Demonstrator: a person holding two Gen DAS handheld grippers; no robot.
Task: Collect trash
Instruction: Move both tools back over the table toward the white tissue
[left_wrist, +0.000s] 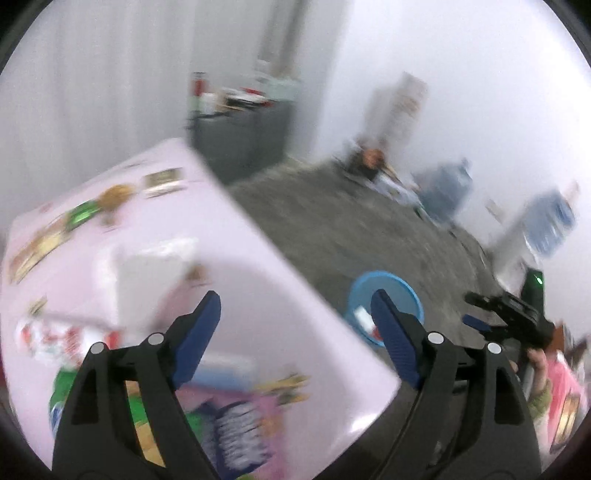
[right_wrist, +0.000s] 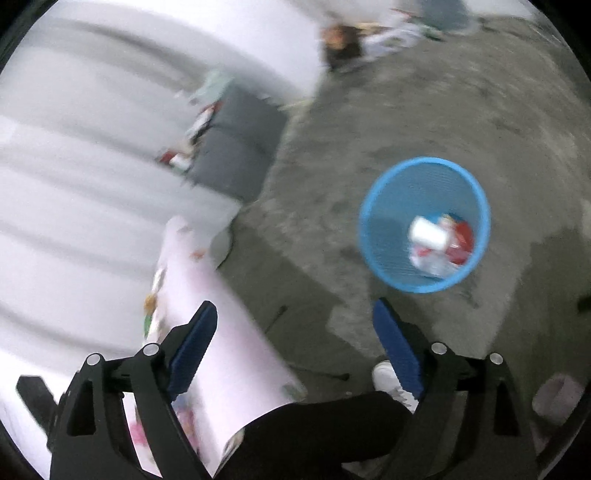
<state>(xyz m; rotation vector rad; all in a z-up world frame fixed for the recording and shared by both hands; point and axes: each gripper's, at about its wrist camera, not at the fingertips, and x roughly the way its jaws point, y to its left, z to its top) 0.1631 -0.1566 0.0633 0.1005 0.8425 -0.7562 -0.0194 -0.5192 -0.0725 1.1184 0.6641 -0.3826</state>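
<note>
The pink table (left_wrist: 258, 288) carries several wrappers: a green one (left_wrist: 81, 214), a red-and-white packet (left_wrist: 55, 336), a purple packet (left_wrist: 240, 432) and a white box (left_wrist: 151, 273). My left gripper (left_wrist: 295, 295) hangs open above the table's corner, with nothing between its blue pads. A blue mesh bin (right_wrist: 399, 199) stands on the grey floor; a white cup (right_wrist: 428, 232) and red wrappers (right_wrist: 463, 240) lie inside. My right gripper (right_wrist: 294, 302) is open and empty, above the floor short of the bin. From the left wrist, the bin (left_wrist: 402, 286) and right gripper (left_wrist: 469, 307) show at right.
A grey cabinet (left_wrist: 243, 129) with clutter on top stands by the white curtain. Blue water jugs (left_wrist: 447, 184) and a heap of things (left_wrist: 373, 166) line the far wall. A person's dark trouser leg (right_wrist: 314, 432) and white shoe (right_wrist: 386, 373) are below my right gripper. Both views are blurred.
</note>
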